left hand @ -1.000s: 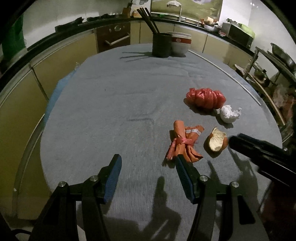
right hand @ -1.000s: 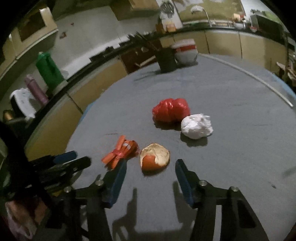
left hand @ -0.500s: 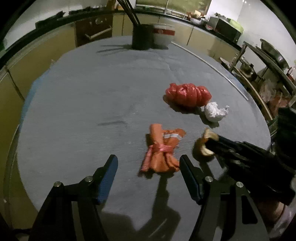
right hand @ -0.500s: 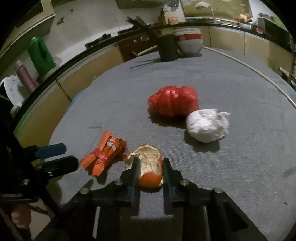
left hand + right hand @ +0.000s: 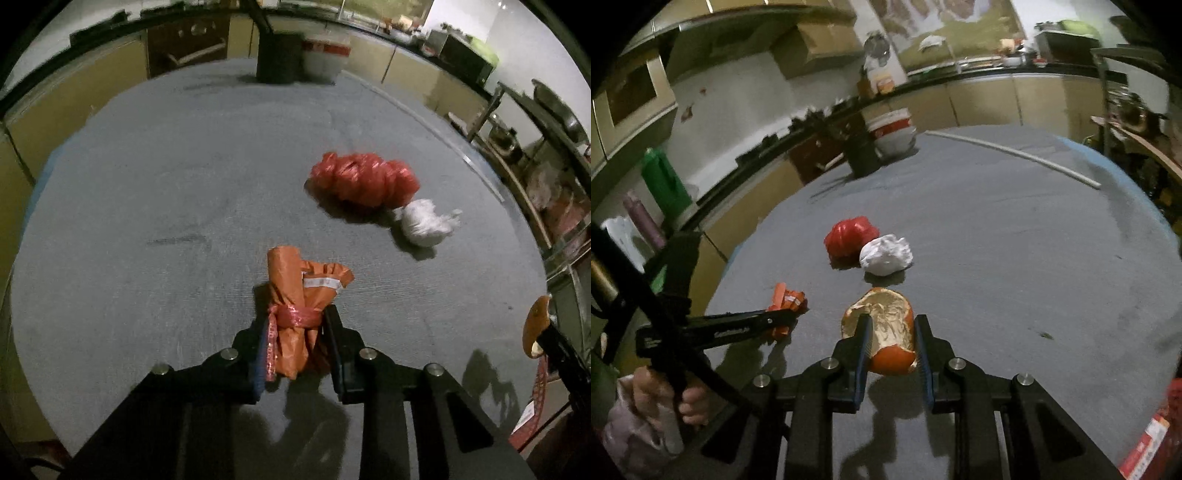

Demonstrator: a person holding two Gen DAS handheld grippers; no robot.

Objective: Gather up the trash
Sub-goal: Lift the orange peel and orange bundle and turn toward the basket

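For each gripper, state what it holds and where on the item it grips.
Left gripper: orange wrapper bundle, near its tied band. Right gripper: orange peel, across its near end.

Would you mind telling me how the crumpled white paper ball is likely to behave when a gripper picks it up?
The white paper ball looks loosely crumpled, so it will probably squash between the pads and feel very light. Its lumpy, rounded shape may let it roll if nudged. It touches the red plastic bag, which may shift too.

Grey table cover point(image 5: 184, 177) spread wide. Dark pot point(image 5: 279, 59) stood at far edge, white bowl point(image 5: 892, 134) just beside. Green jug point(image 5: 663, 181) sat beyond.
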